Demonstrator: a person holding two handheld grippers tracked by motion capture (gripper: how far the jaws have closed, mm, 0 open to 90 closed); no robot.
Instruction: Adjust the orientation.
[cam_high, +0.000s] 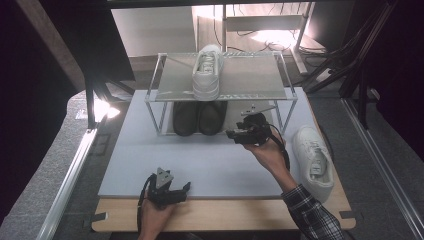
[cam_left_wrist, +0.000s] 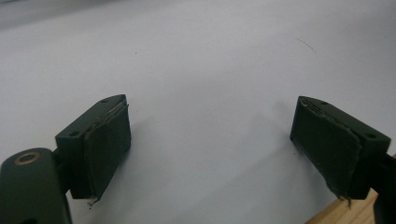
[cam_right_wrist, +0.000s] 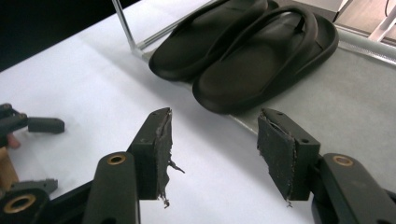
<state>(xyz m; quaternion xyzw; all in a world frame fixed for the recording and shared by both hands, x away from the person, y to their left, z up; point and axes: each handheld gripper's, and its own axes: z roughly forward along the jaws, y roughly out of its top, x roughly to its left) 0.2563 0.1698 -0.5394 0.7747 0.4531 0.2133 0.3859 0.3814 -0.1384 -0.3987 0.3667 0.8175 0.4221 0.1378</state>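
Note:
A pair of black slippers (cam_high: 198, 118) (cam_right_wrist: 247, 51) lies side by side on the lower shelf of a metal shoe rack (cam_high: 161, 91). One white sneaker (cam_high: 208, 72) stands on the top shelf. A second white sneaker (cam_high: 314, 160) lies on the table to the right of the rack. My right gripper (cam_high: 233, 134) (cam_right_wrist: 215, 126) is open with nothing between its pads, just in front of the lower shelf and right of the slippers. My left gripper (cam_high: 187, 190) (cam_left_wrist: 210, 126) rests open near the mat's front edge, over bare mat.
A pale mat (cam_high: 200, 165) covers most of the wooden table (cam_high: 225, 216), whose edge shows at the front. The rack's thin uprights (cam_right_wrist: 123, 23) stand beside the slippers. Dark frame bars (cam_high: 360, 75) and cables stand at the back right.

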